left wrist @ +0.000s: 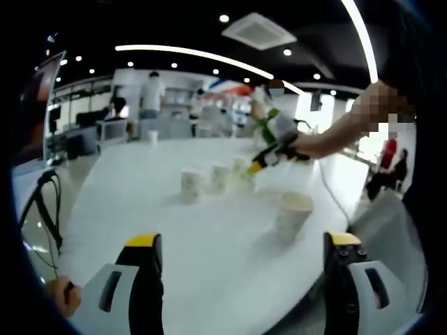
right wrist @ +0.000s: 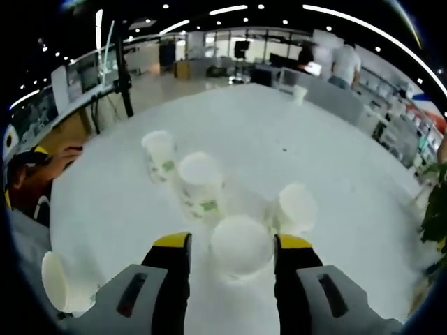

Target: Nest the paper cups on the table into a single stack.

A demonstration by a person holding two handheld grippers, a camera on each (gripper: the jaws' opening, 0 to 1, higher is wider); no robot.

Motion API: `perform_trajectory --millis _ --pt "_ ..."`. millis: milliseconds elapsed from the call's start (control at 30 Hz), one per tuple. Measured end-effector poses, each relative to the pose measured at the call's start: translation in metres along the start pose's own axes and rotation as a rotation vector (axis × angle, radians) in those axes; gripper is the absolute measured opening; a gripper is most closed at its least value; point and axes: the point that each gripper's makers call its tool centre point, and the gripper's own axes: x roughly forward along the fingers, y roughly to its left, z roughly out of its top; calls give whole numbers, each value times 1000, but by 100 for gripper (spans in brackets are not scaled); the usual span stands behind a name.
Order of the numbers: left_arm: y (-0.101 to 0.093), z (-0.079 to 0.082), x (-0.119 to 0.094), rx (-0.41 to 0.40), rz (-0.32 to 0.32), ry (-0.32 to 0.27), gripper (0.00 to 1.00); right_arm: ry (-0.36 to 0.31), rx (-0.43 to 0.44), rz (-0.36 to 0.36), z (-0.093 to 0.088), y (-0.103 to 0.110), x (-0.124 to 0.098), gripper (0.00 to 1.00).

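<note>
Paper cups stand on the white table (right wrist: 349,188), most of them upside down. In your right gripper view, the nearest cup (right wrist: 241,246) sits between the two jaws of your right gripper (right wrist: 234,246), close to the yellow tips; whether the tips touch its wall I cannot tell, so I cannot say if the jaws grasp it. Three more inverted cups stand beyond it: one (right wrist: 297,207) at 1 o'clock, one (right wrist: 201,183) at 11 o'clock, one (right wrist: 160,153) farther at 11 o'clock (a lone cup (right wrist: 56,280) lies at 9 o'clock, near the edge). In your left gripper view, the left gripper (left wrist: 244,244) has its jaws spread wide with nothing between them; an upright cup (left wrist: 293,213) stands ahead at 1 o'clock.
</note>
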Motion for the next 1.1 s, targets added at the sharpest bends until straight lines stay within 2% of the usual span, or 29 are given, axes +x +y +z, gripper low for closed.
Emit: perform_trajectory --millis 133,367,600,867,1100 --pt "0 0 -1 4 3 3 96 25 -44 1 -4 0 5 42" --pt "3 -2 -4 3 8 4 95 37 -51 9 -4 0 9 36" --pt "3 0 -3 5 8 -2 95 40 -38 14 -6 1 8 36" --pt "2 0 -1 5 3 -7 95 40 11 18 -11 7 -2 35" --pt "0 2 1 12 -5 -12 95 34 29 12 -13 3 -12 35"
